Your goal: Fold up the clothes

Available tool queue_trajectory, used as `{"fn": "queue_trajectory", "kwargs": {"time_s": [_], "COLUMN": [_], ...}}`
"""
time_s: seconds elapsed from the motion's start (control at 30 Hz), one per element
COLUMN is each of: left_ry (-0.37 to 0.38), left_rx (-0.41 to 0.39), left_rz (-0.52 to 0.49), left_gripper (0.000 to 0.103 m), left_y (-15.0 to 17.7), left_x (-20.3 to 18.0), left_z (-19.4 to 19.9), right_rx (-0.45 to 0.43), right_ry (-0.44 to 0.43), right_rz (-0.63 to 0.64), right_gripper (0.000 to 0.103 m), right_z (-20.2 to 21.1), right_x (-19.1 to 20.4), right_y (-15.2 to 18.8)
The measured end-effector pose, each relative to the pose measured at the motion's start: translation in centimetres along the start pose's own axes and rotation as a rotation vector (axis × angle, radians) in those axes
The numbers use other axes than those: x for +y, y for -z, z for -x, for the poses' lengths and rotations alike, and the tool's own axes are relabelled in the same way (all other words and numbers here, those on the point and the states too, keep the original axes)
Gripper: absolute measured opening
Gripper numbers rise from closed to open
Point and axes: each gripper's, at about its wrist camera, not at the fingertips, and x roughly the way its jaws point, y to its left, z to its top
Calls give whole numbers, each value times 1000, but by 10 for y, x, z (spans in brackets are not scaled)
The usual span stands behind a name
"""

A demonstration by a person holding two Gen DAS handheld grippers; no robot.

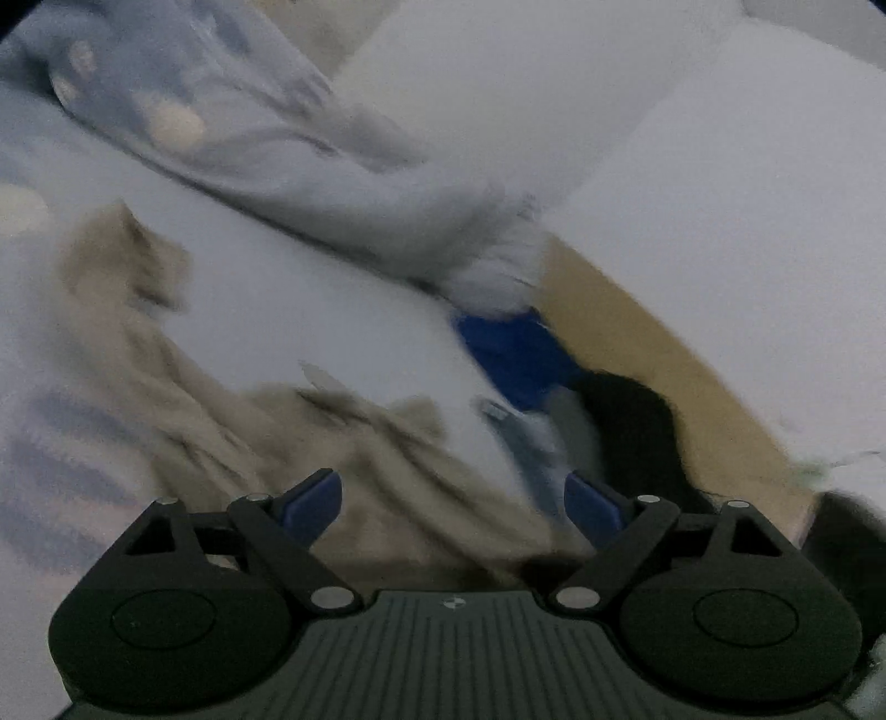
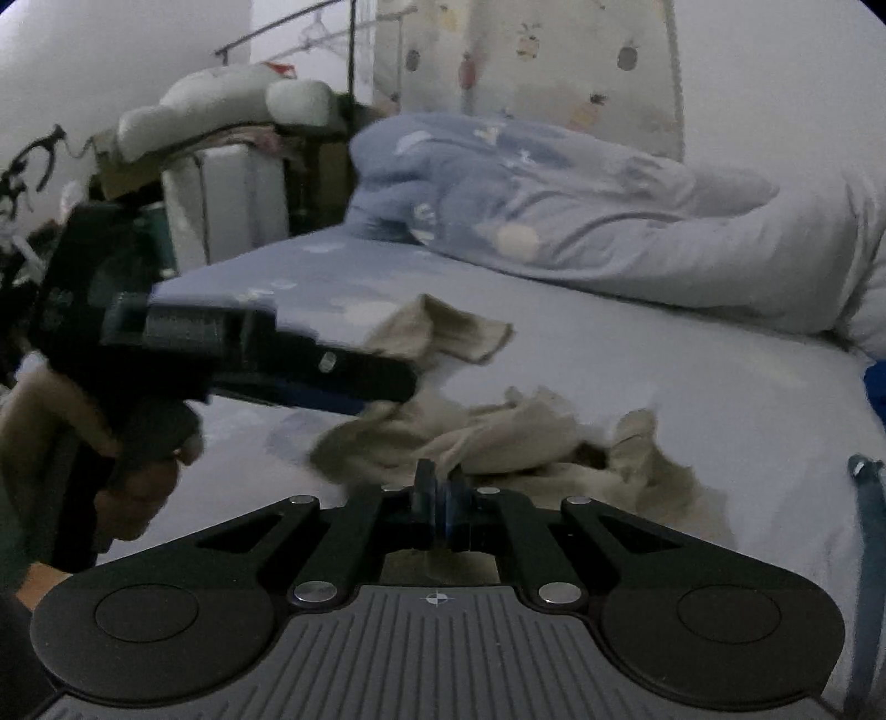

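The beige cloth lies crumpled on the bed, right in front of the right claw. That claw's two blue fingers are pressed together. The cloth's near edge sits at their tips, but I cannot tell if any of it is pinched between them.

In the left wrist view the same beige cloth sits just past the left claw and spreads away to the left. The left claw's blue fingers stand wide apart with nothing between them. They do not touch the cloth.

That left view is very blurry. A dark blue shape and a black shape show beyond the right finger, and I cannot tell what they are. A tan strip runs past them.

From the right wrist view, the left claw reaches in from the left, and its tip is over the far part of the cloth. A hand holds it at the picture's left edge, partly cut off.

The bed's sheet is bare and smooth to the right of the cloth. Farther back a blue patterned blanket is heaped up, well apart from the cloth. Behind it are a white wall and a patterned curtain. A white cabinet stands beyond the bed's left edge.
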Motion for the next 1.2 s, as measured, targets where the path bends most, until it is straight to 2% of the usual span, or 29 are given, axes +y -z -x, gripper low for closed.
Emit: {"fn": "queue_trajectory", "kwargs": {"time_s": [0.13,0.27,0.3,0.33,0.37,0.4,0.43,0.53,0.57,0.63,0.7,0.77,0.8,0.83,0.87,1.0,1.03,1.17,1.2], "left_ry": [48,61,54,48,40,-6,-53,-183,-221,-300,-346,-385,-401,-415,-421,-421,-410,-368,-354], "left_rx": [46,45,45,44,43,30,17,-65,-86,-99,-82,-55,-36,-22,-2,47,49,60,60], "left_rz": [50,159,174,189,205,216,228,212,187,99,48,14,5,-12,-23,-60,-53,-51,-54], "left_gripper": [92,92,88,69,56,38,24,6,4,4,3,3,3,3,4,4,14,23,30], "left_y": [12,16,17,18,19,20,21,26,27,30,37,45,49,52,55,64,64,62,60], "left_x": [-2,7,7,7,7,7,7,4,1,-11,-20,-28,-32,-39,-41,-49,-51,-60,-63], "left_z": [-4,-15,-16,-17,-18,-13,-9,25,37,57,67,74,77,80,82,89,87,72,67], "right_rx": [-36,-48,-46,-43,-37,-26,-11,18,25,25,12,25,42,63,84,152,169,252,272], "right_ry": [-42,-131,-155,-180,-208,-239,-266,-305,-317,-332,-348,-378,-401,-426,-448,-514,-533,-594,-597], "right_rz": [-33,-15,-1,8,10,16,25,49,54,60,61,75,90,106,115,101,93,129,143], "right_gripper": [4,4,4,4,4,4,4,5,10,13,20,40,47,60,69,81,85,90,91], "right_z": [18,44,50,53,56,57,57,62,65,70,79,84,85,87,88,98,101,116,120], "right_x": [16,36,43,50,55,61,67,76,78,77,71,67,68,69,69,56,51,47,48], "right_y": [13,23,25,26,28,31,33,40,42,43,40,37,36,35,33,27,24,21,22]}}
